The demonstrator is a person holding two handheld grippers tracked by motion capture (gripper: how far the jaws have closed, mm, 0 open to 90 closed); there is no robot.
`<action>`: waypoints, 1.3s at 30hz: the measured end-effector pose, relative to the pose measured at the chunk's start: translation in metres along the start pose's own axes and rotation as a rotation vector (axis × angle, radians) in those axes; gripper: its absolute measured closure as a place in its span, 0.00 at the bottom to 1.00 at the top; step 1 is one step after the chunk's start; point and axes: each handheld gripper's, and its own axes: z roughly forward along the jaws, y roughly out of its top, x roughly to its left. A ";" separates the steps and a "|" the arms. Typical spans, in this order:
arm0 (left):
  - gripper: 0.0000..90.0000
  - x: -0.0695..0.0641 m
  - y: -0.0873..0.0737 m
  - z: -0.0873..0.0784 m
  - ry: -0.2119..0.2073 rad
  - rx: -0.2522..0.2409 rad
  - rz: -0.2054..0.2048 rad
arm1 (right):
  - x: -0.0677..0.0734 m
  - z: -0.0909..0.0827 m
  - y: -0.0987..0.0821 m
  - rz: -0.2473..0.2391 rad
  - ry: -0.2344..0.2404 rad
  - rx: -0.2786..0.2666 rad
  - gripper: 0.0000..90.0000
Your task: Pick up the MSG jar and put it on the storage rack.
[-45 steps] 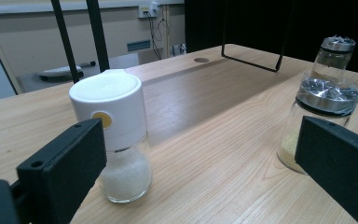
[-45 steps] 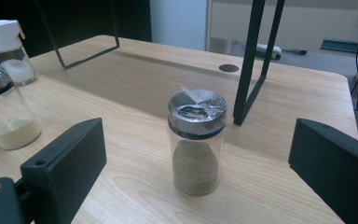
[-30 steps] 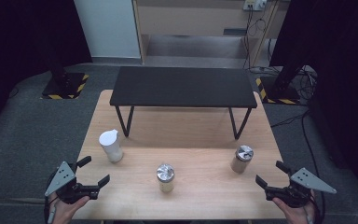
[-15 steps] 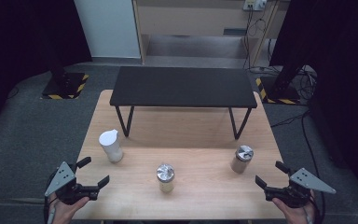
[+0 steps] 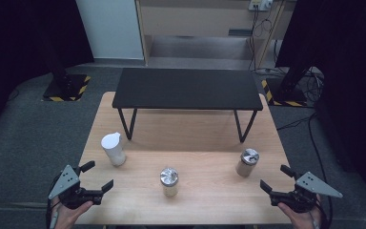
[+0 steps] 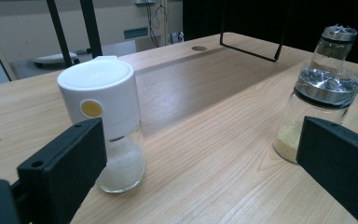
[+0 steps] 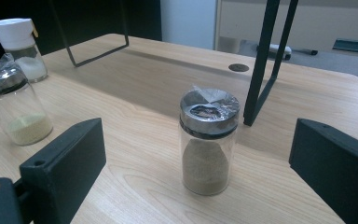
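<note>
Matt wood table, clear glass jars, glossy white, probably plastic cap

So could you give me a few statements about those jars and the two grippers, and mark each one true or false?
1. Three jars stand on the wooden table. True.
2. The white-capped jar lies on its side. False: it stands upright.
3. The left gripper is clamped on a jar. False: it is open and holds nothing.
4. The right gripper is open. True.
5. The middle jar holds a pale yellowish powder. True.
</note>
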 end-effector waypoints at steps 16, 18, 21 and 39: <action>0.01 -0.001 0.012 -0.006 -0.006 -0.008 -0.004 | 0.002 0.001 0.001 -0.003 -0.007 0.000 0.05; 0.01 -0.002 0.016 -0.007 -0.008 -0.010 0.005 | 0.002 0.001 0.001 0.001 -0.007 -0.001 0.05; 0.01 -0.002 0.022 -0.008 -0.006 -0.010 0.017 | 0.002 0.001 0.001 0.001 -0.007 -0.001 0.05; 0.00 0.019 0.049 0.001 0.019 0.009 -0.027 | 0.002 0.001 0.001 -0.002 -0.009 0.002 0.05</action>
